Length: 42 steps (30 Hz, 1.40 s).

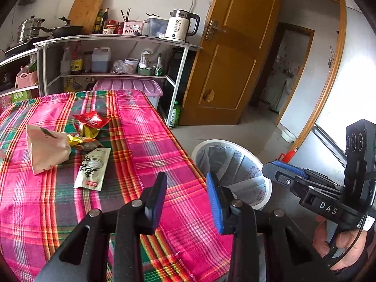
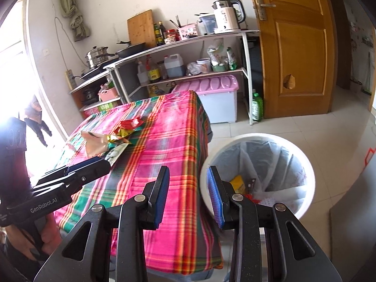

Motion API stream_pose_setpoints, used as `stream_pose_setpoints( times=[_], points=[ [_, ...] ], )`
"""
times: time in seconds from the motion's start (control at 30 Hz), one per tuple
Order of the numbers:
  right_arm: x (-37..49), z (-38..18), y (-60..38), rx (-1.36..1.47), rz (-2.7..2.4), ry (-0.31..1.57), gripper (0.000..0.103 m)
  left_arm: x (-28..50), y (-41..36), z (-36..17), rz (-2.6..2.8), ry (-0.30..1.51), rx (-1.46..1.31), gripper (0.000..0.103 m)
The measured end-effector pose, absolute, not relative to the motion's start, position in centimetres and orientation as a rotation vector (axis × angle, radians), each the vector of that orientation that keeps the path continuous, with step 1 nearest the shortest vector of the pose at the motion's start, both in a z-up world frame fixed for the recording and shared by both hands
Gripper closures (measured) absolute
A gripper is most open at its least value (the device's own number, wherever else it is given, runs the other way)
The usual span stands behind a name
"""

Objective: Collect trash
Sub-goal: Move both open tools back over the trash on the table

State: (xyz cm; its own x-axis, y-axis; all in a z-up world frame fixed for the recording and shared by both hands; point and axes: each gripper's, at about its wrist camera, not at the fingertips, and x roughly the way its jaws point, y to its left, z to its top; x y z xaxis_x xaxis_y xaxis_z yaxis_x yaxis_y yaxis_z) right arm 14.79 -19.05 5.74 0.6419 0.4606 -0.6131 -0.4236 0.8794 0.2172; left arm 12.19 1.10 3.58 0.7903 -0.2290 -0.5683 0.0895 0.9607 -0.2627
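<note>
1. Left wrist view: trash still sits in a cluster toward the far left part of the counter (image 1: 145, 145), which is covered in a pink plaid cloth. Left to right: a crumpled tan paper bag (image 1: 45, 149), yellow wrappers (image 1: 82, 136), a red wrapper (image 1: 91, 119) at the far side of the pile, and a flat pale sachet (image 1: 92, 169) nearest the camera.
2. Sachet's long axis runs near-to-far across the counter, tilted slightly right at the far end; its near short edge faces the left gripper (image 1: 186, 197).
3. Left gripper: jaws apart, nothing between them, hanging above the counter's right edge. Pile lies ahead and to the left of these jaws.
4. White bin (image 1: 263, 164) with a liner stands on the floor just off the counter's right edge, to the right of the left jaws.
5. Right gripper (image 1: 291, 176) shows at the right of this view, held by a hand (image 1: 343, 242), beyond the bin side.
6. Right wrist view: right gripper (image 2: 188, 195) jaws apart and empty, straddling the gap between counter edge and bin (image 2: 303, 164). Bin already holds some yellow and red scraps.
7. Judgement: left gripper is the nearer one to the pile; sachet is the closest piece, and a grab across its narrow width looks easiest.
</note>
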Motion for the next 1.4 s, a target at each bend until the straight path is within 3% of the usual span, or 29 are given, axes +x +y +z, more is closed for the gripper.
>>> stream_pose_setpoints(
  times=[0.93, 1.07, 1.4],
  points=[
    [15.0, 5.0, -11.2, 0.011, 0.643, 0.765, 0.060, 8.3, 12.3, 1.6, 0.027, 0.621, -0.305, 0.065],
    [15.3, 4.6, -9.9, 0.008, 0.666, 0.777, 0.054, 8.4, 14.3, 1.3, 0.057, 0.616, -0.323, 0.060],
    [16.5, 3.7, -6.6, -0.018, 0.688, 0.808, 0.053, 9.7, 19.0, 0.5, 0.120, 0.616, -0.339, 0.055]
  ],
)
